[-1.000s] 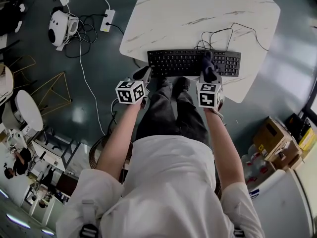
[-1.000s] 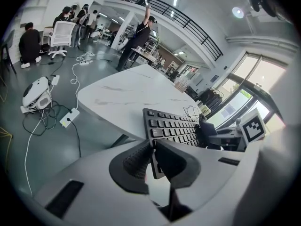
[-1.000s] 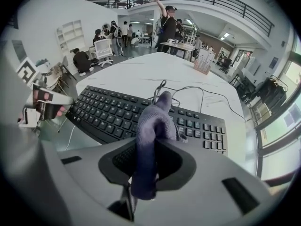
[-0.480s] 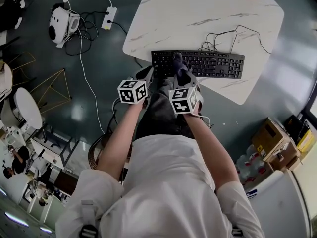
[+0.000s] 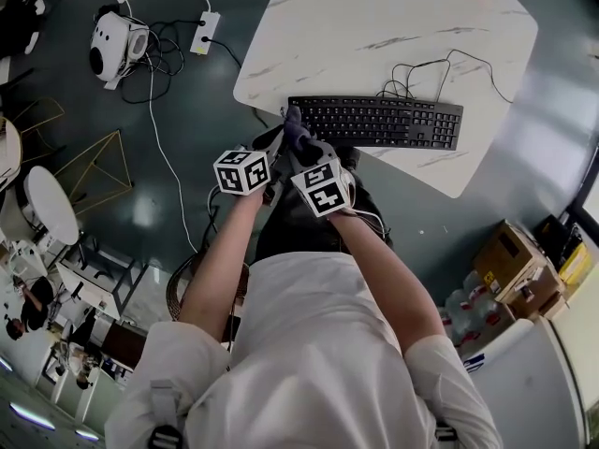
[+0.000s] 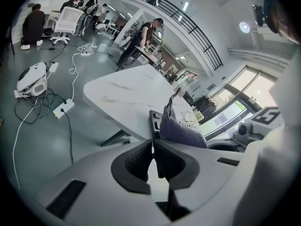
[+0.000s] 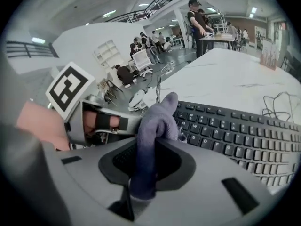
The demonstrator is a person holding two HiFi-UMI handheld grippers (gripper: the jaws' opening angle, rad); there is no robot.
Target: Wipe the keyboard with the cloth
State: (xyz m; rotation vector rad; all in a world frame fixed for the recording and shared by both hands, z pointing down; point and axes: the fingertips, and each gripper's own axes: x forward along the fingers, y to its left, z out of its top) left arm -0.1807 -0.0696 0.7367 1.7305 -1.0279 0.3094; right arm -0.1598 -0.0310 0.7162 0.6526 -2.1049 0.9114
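A black keyboard (image 5: 393, 122) lies along the near edge of the white marble table (image 5: 374, 26). My right gripper (image 5: 298, 144) is shut on a purple cloth (image 5: 293, 130), which hangs at the keyboard's left end, just past the table edge. In the right gripper view the cloth (image 7: 157, 121) stands up between the jaws, with the keyboard (image 7: 235, 128) to its right. My left gripper (image 5: 274, 139) sits just left of the cloth. Its jaws have just been closing and now meet with nothing between them (image 6: 153, 147). The cloth (image 6: 178, 131) and the keyboard end (image 6: 154, 121) lie just ahead of it.
The keyboard's cable (image 5: 421, 71) loops on the table behind it. On the floor to the left are a power strip (image 5: 203, 37), a white round device (image 5: 112, 45) and a wire-frame stool (image 5: 89, 166). Cardboard boxes (image 5: 515, 260) stand at the right. Several people are far off.
My right gripper has swept left with the cloth, from the keyboard's right part to past its left end. The left gripper has stayed in place.
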